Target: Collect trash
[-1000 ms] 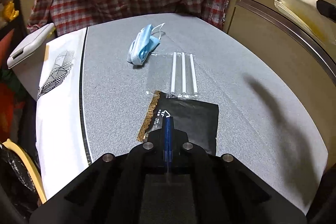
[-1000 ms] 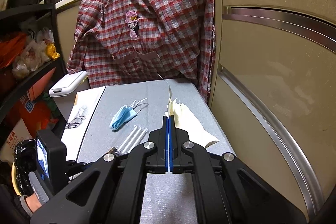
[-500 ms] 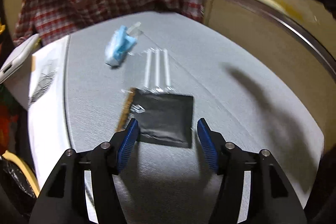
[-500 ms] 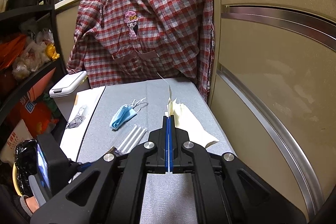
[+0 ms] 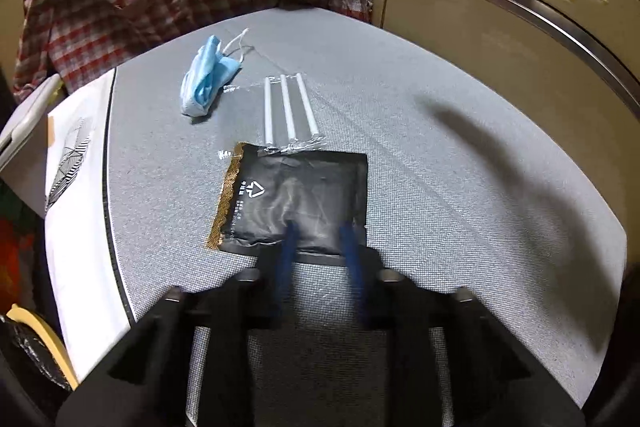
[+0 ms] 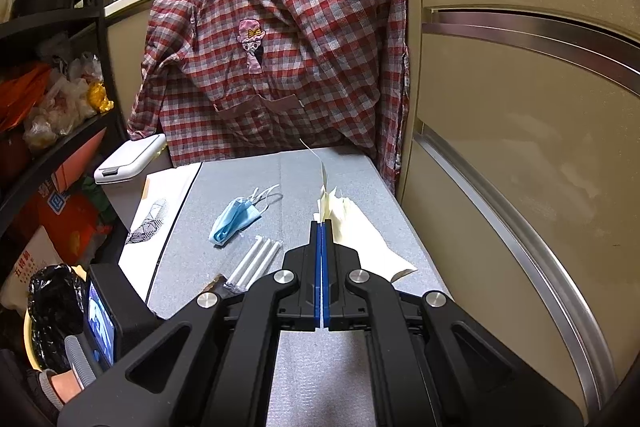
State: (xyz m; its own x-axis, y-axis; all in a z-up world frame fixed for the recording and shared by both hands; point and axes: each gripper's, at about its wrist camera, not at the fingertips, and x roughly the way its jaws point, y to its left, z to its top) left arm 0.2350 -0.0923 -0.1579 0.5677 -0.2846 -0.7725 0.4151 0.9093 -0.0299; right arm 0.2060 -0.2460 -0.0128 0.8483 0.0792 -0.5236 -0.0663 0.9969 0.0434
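The black packet (image 5: 304,199) lies flat on the grey table (image 5: 440,147), its far edge touching a clear pack of white straws (image 5: 290,111). A crumpled blue face mask (image 5: 206,79) lies beyond.

A second ago the left claw (image 5: 318,243) was shut over the packet, then it spread wide. Now its blurred blue fingers (image 5: 288,247) are closing, with a gap left between them and their tips at the packet's near edge. The packet looks about to be pinched, but it is not lifted yet.

The right claw (image 6: 322,239) has not moved and is fully closed on a cream paper wrapper (image 6: 360,227) held above the table.

Down at the left, a bin lined with a black bag (image 6: 52,307) stands open, its contents hidden. The white bin (image 6: 128,157) has its lid down.
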